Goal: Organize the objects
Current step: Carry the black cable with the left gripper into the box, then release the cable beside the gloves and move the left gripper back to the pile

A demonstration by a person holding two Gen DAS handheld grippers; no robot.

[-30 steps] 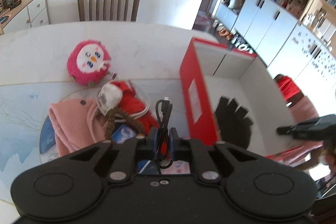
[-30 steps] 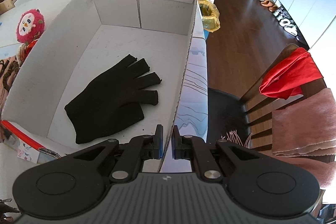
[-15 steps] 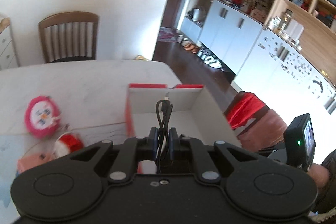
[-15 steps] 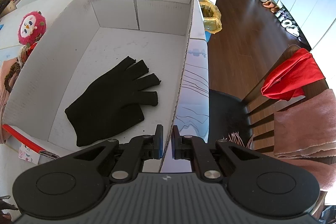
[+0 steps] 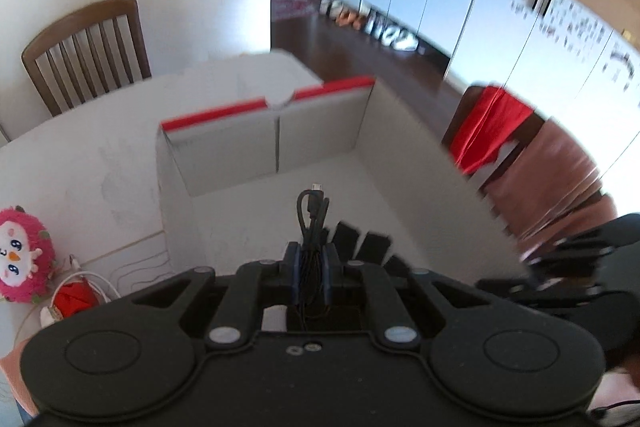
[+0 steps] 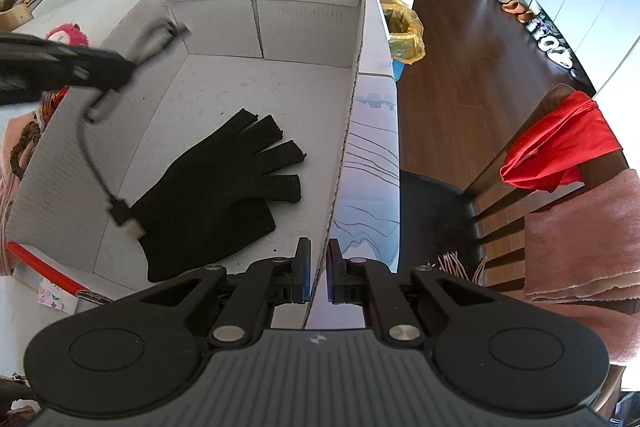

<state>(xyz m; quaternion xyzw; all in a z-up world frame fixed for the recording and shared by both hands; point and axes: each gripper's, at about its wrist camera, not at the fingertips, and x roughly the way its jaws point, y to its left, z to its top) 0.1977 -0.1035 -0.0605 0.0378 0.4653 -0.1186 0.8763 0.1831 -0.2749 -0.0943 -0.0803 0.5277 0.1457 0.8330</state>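
Note:
A white cardboard box with red trim sits open on the table, and a black fingerless glove lies flat on its floor. My left gripper is shut on a bundled black USB cable and hangs over the inside of the box, above the glove. From the right wrist view the left gripper comes in at the left, blurred, with the cable dangling down to a plug near the glove's cuff. My right gripper is shut on the box's right wall.
Left of the box on the table lie a pink plush toy, a red item with a white cord and a string of brown beads. A wooden chair stands behind the table. Another chair, draped with red and pink cloth, stands right. A yellow bag sits past the box.
My left gripper has carried the cable rightwards from above the pile beside the box to over the box's inside, entering the right wrist view. The right gripper has stayed put.

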